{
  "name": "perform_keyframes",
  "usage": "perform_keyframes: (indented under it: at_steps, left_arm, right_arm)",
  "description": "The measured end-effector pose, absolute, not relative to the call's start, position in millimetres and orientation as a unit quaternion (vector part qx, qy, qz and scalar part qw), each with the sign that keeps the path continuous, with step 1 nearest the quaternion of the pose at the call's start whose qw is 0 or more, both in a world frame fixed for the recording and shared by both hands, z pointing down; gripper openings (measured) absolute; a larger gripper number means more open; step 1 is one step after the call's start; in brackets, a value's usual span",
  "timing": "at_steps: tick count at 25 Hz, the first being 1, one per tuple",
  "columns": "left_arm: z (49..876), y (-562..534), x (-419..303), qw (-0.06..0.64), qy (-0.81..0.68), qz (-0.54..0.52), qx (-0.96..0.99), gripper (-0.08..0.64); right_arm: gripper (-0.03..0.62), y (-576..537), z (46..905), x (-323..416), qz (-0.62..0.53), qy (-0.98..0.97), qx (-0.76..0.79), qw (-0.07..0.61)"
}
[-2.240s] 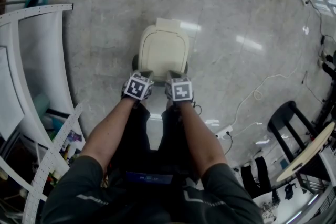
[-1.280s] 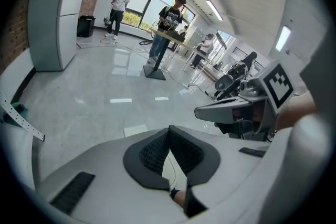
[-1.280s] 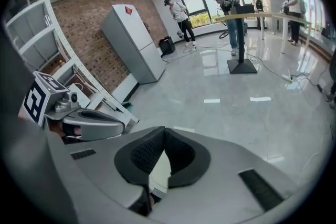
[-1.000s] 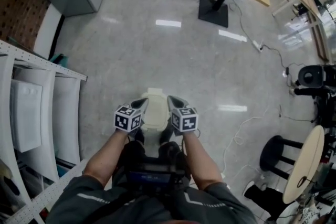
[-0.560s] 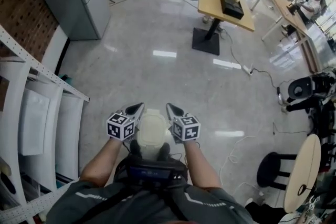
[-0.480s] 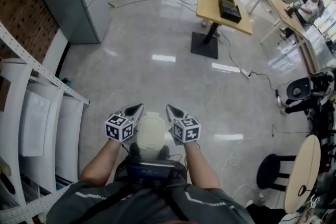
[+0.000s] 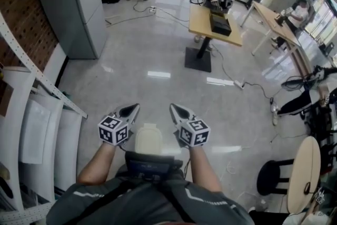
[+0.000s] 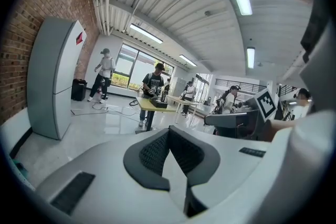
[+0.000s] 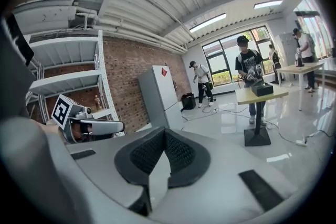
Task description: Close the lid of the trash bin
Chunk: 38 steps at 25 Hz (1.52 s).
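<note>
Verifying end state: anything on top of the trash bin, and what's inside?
Nothing rests on the trash bin lid; it looks shut and bare. It covers the inside, so the contents can't be seen. A dark chest-mounted device hides its near edge.

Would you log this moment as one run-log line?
trash bin lid: closed | left hand-held gripper: shut | right hand-held gripper: shut

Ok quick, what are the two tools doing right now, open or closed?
Left tool: closed, holding nothing.
Right tool: closed, holding nothing.
</note>
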<state>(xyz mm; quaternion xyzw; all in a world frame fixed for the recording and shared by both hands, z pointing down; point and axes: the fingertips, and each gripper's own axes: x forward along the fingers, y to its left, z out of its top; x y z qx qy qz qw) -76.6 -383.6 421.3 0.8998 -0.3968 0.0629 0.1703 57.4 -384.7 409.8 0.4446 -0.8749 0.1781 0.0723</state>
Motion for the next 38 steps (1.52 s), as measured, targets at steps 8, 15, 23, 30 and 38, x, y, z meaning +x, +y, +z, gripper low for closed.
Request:
perform_keyframes:
  at_steps: [8, 15, 23, 30, 38]
  left_arm:
    - [368, -389, -77, 0.124, -0.404, 0.032, 0.906, -0.008]
    - [350, -394, -77, 0.111, -0.402, 0.02, 0.909, -0.008]
    - [339, -399, -78, 0.104, -0.405, 0.018, 0.908, -0.008]
    - [339, -401, -81, 0.104, -0.408, 0.017, 0.907, -0.008]
    - [335, -400, -79, 0.101, -0.407, 0.014, 0.908, -0.008]
  right_arm:
    - [0.009, -388, 355, 52, 0.131, -0.888, 0.436, 0.059]
    - [0.009, -395, 332, 55, 0.109, -0.891, 0.439, 0.046]
    - [0.008, -399, 326, 57, 0.109, -0.893, 0.434, 0.042]
    - [0.008, -399, 323, 54, 0.105, -0.893, 0.435, 0.044]
    - [0.008, -398, 322, 55, 0.099, -0.893, 0.438, 0.043]
